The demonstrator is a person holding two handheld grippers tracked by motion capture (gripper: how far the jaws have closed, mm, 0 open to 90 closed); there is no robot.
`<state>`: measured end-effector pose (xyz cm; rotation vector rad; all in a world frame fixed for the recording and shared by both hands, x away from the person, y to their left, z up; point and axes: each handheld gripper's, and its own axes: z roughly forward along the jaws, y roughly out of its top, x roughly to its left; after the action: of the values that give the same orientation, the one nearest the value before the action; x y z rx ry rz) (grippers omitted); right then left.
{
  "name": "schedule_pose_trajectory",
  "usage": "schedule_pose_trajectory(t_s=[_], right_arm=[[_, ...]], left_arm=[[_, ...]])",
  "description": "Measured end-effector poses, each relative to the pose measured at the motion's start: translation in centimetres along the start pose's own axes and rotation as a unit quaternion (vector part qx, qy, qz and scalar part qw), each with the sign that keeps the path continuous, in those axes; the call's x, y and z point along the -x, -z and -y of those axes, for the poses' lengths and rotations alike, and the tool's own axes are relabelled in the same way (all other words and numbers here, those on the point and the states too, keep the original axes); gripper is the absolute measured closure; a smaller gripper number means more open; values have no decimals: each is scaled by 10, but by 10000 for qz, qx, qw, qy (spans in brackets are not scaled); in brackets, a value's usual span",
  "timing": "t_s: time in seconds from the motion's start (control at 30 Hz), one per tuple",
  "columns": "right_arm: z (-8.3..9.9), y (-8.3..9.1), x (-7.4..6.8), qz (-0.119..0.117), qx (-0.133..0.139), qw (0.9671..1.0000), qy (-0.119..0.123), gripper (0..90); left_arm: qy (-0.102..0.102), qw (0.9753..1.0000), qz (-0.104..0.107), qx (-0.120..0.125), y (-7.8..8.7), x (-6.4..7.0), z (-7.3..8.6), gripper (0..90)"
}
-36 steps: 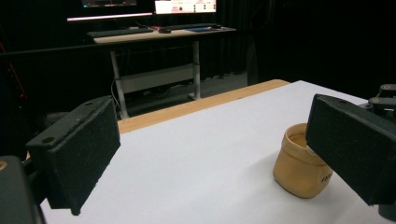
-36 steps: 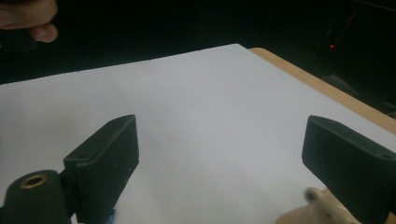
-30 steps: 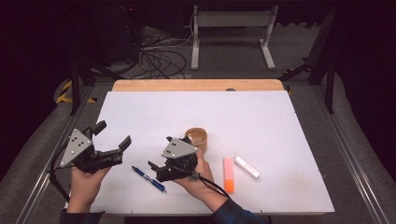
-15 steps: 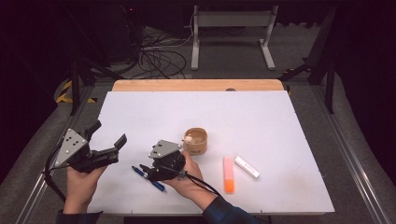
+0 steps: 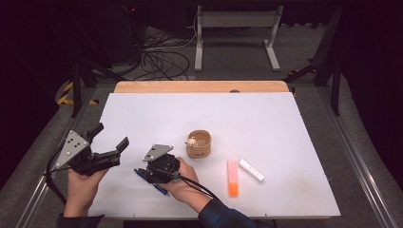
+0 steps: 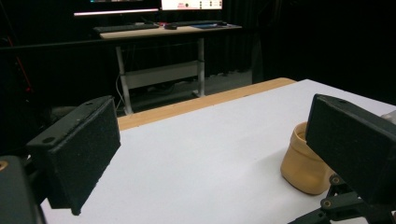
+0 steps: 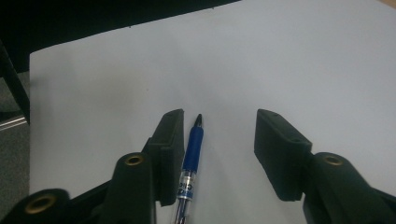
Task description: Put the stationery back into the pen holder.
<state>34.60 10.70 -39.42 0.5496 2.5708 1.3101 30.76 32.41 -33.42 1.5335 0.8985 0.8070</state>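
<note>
High view: the right claw (image 5: 142,175) sits over the blue pen (image 5: 159,187), which lies on the white bench (image 5: 266,123) at about 7 o'clock from the wooden cup (image 5: 198,145). The left claw (image 5: 108,142), jaws apart and empty, hovers farther off at 9 o'clock.

Left gripper view: jaws wide, the cup at 3 o'clock.

Right gripper view: jaws apart, straddling the pen (image 7: 190,154). Its long axis runs toward 12 o'clock, parallel to the jaws and hugging the left one, so closing should catch it.
</note>
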Motion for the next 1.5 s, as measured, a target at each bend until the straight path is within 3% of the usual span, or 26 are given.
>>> schedule_pose_trajectory(t_s=[0.47, 1.1, 1.17, 1.23, 1.4, 1.5], right_arm=[[3, -31, -4, -62, -587, 9981, -161, 631], [8, -49, -7, -93, -902, 9957, -203, 656], [9, -49, -6, -130, -958, 9953, -87, 663], [8, -50, -7, -48, -942, 9954, -184, 673], [9, -50, -11, 43, -1002, 9950, 5, 688], [10, -50, -13, 184, -986, 9950, -27, 695]], left_arm=[[13, 9999, -102, 49, 3, -1, -5, 40], [84, 9998, -180, 40, 7, -6, -3, 41], [75, 9998, -183, 43, 7, -5, -3, 41], [82, 9998, -186, 50, 7, -6, -4, 41], [98, 9997, -198, 76, 8, -6, -4, 41], [96, 9997, -199, 61, 8, -6, -4, 41]])
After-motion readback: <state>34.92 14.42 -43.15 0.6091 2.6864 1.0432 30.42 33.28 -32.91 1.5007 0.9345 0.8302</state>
